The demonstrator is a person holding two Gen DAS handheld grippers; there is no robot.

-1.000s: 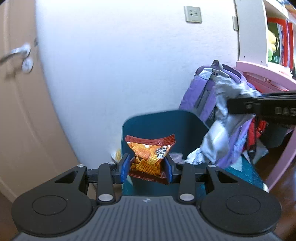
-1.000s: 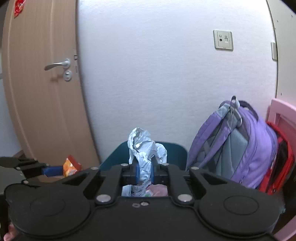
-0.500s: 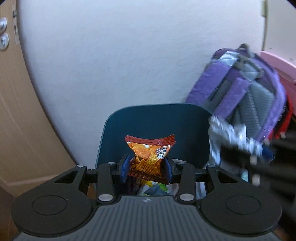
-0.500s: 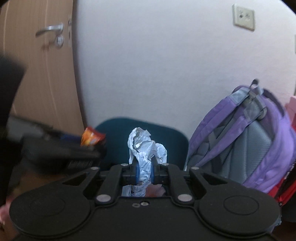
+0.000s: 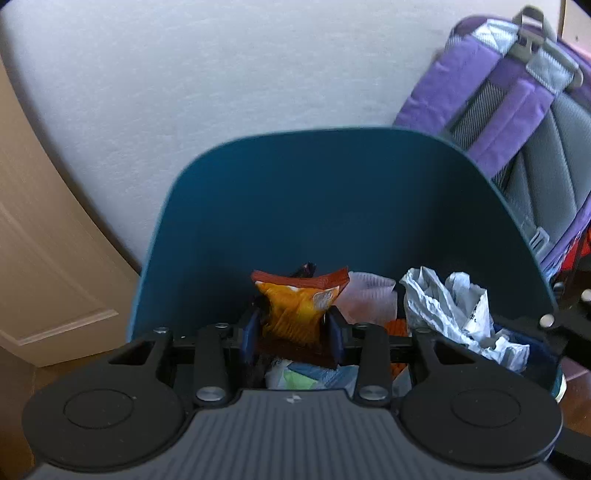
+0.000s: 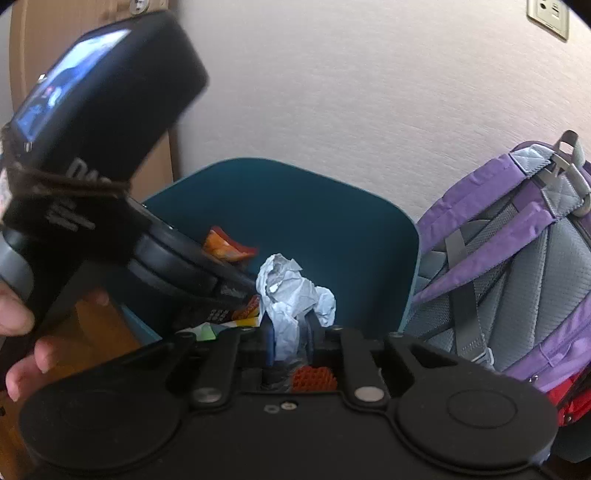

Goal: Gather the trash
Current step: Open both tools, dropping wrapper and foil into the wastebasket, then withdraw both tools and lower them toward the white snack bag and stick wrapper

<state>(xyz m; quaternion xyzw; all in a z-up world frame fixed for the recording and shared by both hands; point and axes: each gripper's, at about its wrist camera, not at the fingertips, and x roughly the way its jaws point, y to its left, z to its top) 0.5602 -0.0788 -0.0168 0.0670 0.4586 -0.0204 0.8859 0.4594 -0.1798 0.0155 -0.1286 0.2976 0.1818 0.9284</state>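
Note:
My left gripper (image 5: 293, 334) is shut on an orange and red snack packet (image 5: 300, 302) and holds it inside the mouth of the dark teal bin (image 5: 332, 192). My right gripper (image 6: 290, 341) is shut on a crumpled grey-white paper wad (image 6: 291, 295) over the same bin (image 6: 332, 229). The wad shows at the right in the left wrist view (image 5: 450, 306). The packet (image 6: 225, 249) and the left gripper body (image 6: 110, 184) show at the left in the right wrist view. The bin holds several wrappers.
A purple and grey backpack (image 5: 517, 110) leans on the white wall right of the bin, also in the right wrist view (image 6: 517, 258). A red bag (image 6: 569, 398) lies beside it. A beige door (image 5: 37, 240) stands to the left. A wall socket (image 6: 548, 14) is up high.
Both grippers have moved forward and down toward the bin, and now hold the packet and the paper wad within its opening. The bin looms much larger.

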